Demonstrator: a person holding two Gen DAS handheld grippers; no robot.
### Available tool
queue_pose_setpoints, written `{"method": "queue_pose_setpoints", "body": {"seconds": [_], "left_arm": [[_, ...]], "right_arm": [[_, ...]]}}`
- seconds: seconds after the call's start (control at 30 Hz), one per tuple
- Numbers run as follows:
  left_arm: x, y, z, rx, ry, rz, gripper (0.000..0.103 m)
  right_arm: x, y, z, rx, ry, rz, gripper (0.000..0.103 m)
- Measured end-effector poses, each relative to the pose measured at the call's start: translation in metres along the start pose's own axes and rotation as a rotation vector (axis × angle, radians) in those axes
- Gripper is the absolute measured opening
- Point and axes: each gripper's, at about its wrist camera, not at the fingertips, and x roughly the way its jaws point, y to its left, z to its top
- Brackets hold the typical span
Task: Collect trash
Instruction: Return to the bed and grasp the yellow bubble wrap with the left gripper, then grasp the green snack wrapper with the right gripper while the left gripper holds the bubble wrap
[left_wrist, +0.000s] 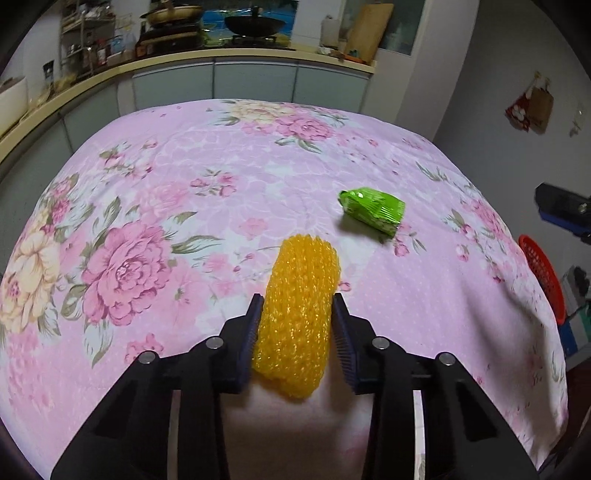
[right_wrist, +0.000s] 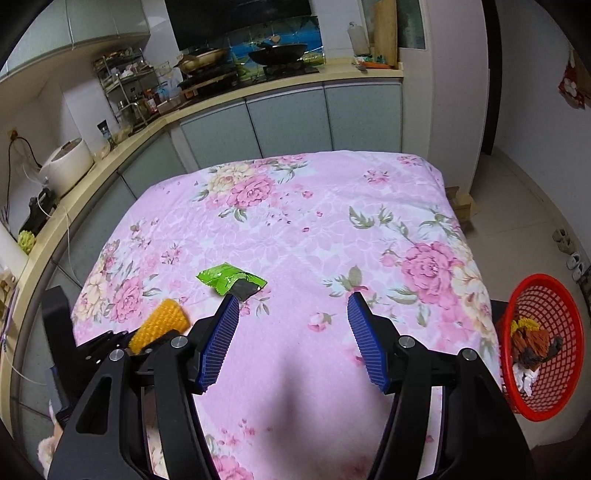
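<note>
Basket (right_wrist: 554, 391), red mesh, is seen right of the surface (right_wrist: 295, 221) holding crumpled trash, fully shown in the right view only. Yellow foam net (left_wrist: 295, 314) is pinched by the left gripper (left_wrist: 297, 302). Right gripper (right_wrist: 293, 299) is spread, empty. Green wrapper (left_wrist: 373, 210) lies on the surface beyond it.

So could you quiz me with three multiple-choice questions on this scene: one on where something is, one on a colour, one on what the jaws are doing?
1. Where is the red basket?
A. On the counter
B. Beside the table's right edge
C. On the tablecloth

2. What colour is the wrapper?
A. Green
B. Blue
C. White

3. The left gripper is
A. wide open
B. out of sight
C. shut on the yellow foam net

Answers: B, it hangs off the cloth's side; A, shiny green foil; C, both pads press it.
</note>
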Motion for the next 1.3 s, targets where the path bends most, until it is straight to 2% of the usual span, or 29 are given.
{"method": "queue_pose_setpoints", "body": {"seconds": [0.3,0.6,0.8,1.03,1.17,1.3], "left_arm": [[-0.008,-0.002,0.0,0.017,-0.041,0.055,0.033],[-0.013,0.012,0.002,-0.054,-0.061,0.067,0.033],[-0.011,0.016,0.002,-0.071,-0.053,0.071,0.033],[-0.007,0.018,0.002,-0.077,-0.045,0.071,0.033],[-0.006,0.017,0.001,-0.078,-0.044,0.073,0.033],[-0.005,0.017,0.001,-0.075,-0.044,0.076,0.033]], "right_arm": [[0.051,0.031,0.004,-0.075,0.016,0.03,0.059],[0.1,0.067,0.013,-0.139,0.055,0.093,0.059],[0.128,0.079,0.013,-0.15,0.096,0.073,0.06],[0.142,0.075,0.013,-0.141,0.112,0.046,0.059],[0.143,0.073,0.013,-0.149,0.117,0.045,0.047],[0.142,0.072,0.013,-0.151,0.116,0.045,0.041]]}}
